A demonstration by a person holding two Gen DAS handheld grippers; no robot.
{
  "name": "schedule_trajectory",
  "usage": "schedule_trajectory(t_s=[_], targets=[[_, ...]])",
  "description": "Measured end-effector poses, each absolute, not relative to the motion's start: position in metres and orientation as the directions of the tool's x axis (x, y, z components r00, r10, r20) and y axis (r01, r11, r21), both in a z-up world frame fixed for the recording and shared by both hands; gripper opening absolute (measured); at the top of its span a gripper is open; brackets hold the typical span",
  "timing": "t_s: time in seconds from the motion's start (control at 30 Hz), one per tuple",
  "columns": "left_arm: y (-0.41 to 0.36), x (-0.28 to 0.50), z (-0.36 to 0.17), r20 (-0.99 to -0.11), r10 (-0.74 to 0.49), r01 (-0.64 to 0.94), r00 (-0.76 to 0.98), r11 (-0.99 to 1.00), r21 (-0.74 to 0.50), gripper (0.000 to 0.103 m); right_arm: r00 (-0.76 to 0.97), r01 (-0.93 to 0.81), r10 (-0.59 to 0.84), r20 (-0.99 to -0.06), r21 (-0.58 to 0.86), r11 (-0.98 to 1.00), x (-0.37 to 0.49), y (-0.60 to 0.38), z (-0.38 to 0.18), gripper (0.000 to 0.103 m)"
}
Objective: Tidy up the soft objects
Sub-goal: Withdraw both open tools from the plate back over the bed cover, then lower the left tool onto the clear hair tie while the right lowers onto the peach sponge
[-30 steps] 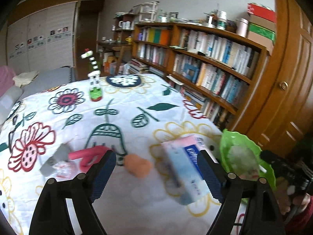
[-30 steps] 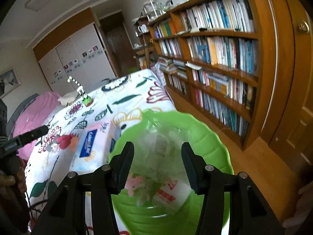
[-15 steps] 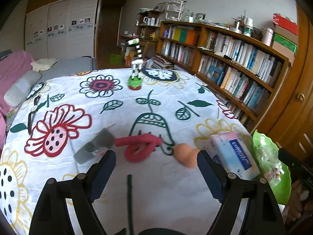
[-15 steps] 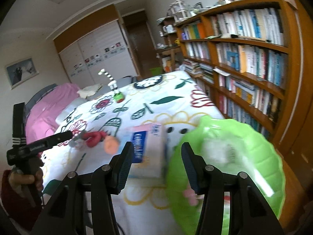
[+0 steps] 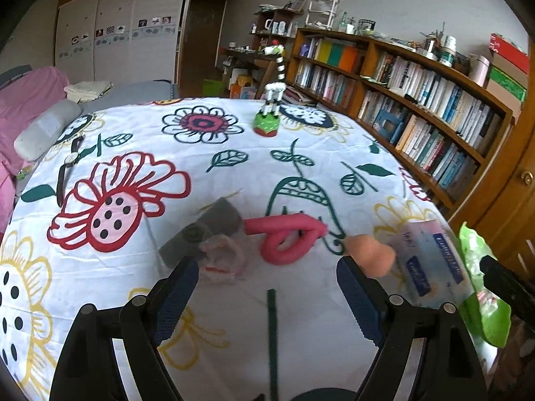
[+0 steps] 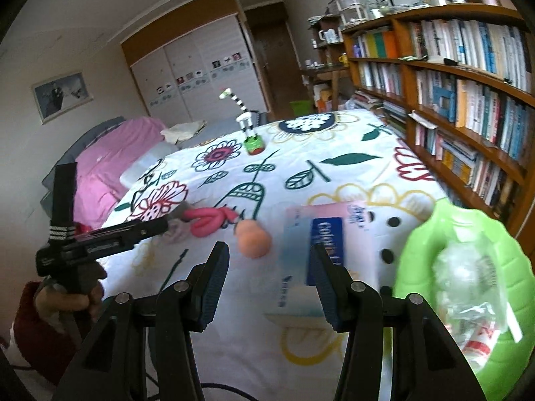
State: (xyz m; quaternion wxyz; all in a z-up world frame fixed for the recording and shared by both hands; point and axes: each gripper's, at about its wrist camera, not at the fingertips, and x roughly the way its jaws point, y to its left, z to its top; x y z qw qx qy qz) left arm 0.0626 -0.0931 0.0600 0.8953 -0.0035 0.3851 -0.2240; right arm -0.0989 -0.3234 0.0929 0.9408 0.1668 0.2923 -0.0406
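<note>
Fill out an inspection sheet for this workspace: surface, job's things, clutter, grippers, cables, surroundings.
Surface: flower-print bedspread, smooth.
Job's things: pink looped soft toy, peach soft toy, grey soft piece and a crumpled clear wrapper lie near one another; tissue pack beside the green bowl, which holds clear packets.
Clutter: wristwatch and striped zebra figure farther up the bedspread.
Grippers: left hand-held gripper open, empty; right hand-held gripper open, empty.
Cables: dark cord at the bottom edge.
Surroundings: bookshelf, wardrobe, pink bedding.
</note>
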Motion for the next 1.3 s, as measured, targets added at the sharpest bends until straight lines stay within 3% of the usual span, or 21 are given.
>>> schedule_trajectory(t_s=[0.23,0.37,0.7,0.8,0.87,1.07,1.3], targets=[[-0.089,0.080,0.040,-0.712,-0.369,0.366,0.597,0.915,-0.168,0.087,0.803,0.112,0.083,-0.590,0.286,0.952,-0.080,-0.297,0.085,0.052],[-0.088,0.090,0.031,-0.726,-0.368,0.354,0.581,0.918,-0.182,0.070,0.787,0.079,0.118,-0.605,0.289,0.954,-0.070,-0.285,0.080,0.052],[-0.097,0.094,0.020,-0.738,-0.354,0.356,0.575,0.920,-0.164,0.066,0.763,0.022,0.168,-0.625,0.285,0.958,-0.045,-0.264,0.068,0.052],[-0.102,0.092,0.020,-0.730,-0.380,0.386,0.568,0.906,-0.171,0.045,0.757,0.018,0.173,-0.630,0.284,0.959,-0.037,-0.261,0.064,0.052],[-0.105,0.090,0.020,-0.735,-0.378,0.396,0.563,0.904,-0.161,0.022,0.754,0.022,0.167,-0.636,0.279,0.960,-0.031,-0.261,0.061,0.052],[-0.095,0.083,0.026,-0.710,-0.396,0.385,0.582,0.903,-0.189,0.011,0.748,0.083,0.097,-0.657,0.238,0.968,-0.014,-0.266,0.056,0.052],[-0.081,0.073,0.037,-0.674,-0.434,0.385,0.598,0.893,-0.233,0.011,0.743,0.112,0.065,-0.666,0.220,0.969,0.003,-0.270,0.054,0.052]])
